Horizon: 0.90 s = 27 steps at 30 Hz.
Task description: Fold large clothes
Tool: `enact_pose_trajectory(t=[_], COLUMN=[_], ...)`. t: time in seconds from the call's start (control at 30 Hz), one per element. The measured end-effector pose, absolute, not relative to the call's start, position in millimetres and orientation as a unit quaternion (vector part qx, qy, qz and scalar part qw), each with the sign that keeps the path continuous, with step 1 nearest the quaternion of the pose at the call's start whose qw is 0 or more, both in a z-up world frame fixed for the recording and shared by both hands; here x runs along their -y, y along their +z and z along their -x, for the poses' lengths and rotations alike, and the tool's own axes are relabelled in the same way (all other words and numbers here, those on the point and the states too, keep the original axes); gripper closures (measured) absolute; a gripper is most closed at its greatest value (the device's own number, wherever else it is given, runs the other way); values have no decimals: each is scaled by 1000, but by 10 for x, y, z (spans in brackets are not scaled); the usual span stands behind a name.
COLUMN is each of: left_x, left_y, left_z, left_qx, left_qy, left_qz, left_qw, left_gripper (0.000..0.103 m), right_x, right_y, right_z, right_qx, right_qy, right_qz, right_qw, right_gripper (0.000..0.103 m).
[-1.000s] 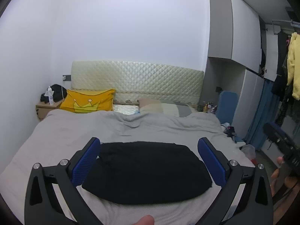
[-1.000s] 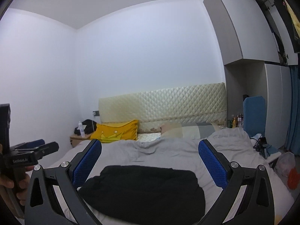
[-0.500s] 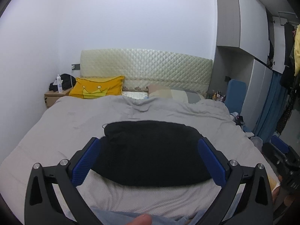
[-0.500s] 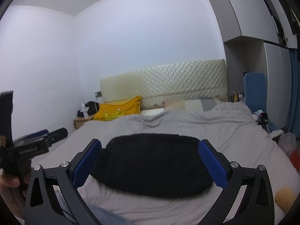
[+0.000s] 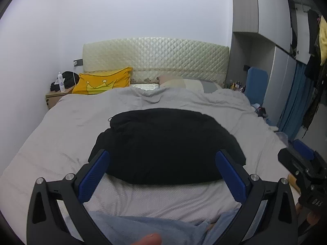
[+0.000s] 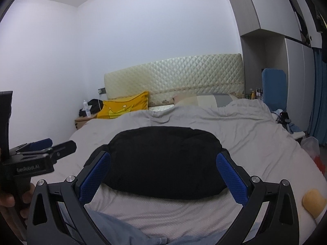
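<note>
Centre frame in both views: black garment lying compact on grey bed cover, seemingly already folded; left gripper and right gripper poised above, fingers apart, empty, probably checking result.

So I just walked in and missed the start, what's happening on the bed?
A person holds a gripper in each hand over a black garment lying bundled on the grey bedspread. The left gripper and right gripper are both open and hold nothing; neither visibly touches the garment.
</note>
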<state>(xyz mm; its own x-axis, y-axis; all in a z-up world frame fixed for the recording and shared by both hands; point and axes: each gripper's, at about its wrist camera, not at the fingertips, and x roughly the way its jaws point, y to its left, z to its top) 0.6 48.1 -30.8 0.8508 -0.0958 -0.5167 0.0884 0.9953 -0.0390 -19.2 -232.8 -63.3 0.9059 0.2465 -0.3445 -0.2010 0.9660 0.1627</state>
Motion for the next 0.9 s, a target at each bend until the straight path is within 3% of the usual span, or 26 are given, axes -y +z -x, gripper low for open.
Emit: enact_pose_trajectory(t=[0.9], left_x=[-537], left_y=[-499], left_z=[-34], left_qx=[-289], left_qy=[-31], left_qz=[23], left_qw=[957], left_gripper=[0], right_x=[2324], right_y=[-803], right_z=[76], right_qx=[-209], right_qy=[109], right_qz=[-63], right_qw=[970], right_gripper=[0])
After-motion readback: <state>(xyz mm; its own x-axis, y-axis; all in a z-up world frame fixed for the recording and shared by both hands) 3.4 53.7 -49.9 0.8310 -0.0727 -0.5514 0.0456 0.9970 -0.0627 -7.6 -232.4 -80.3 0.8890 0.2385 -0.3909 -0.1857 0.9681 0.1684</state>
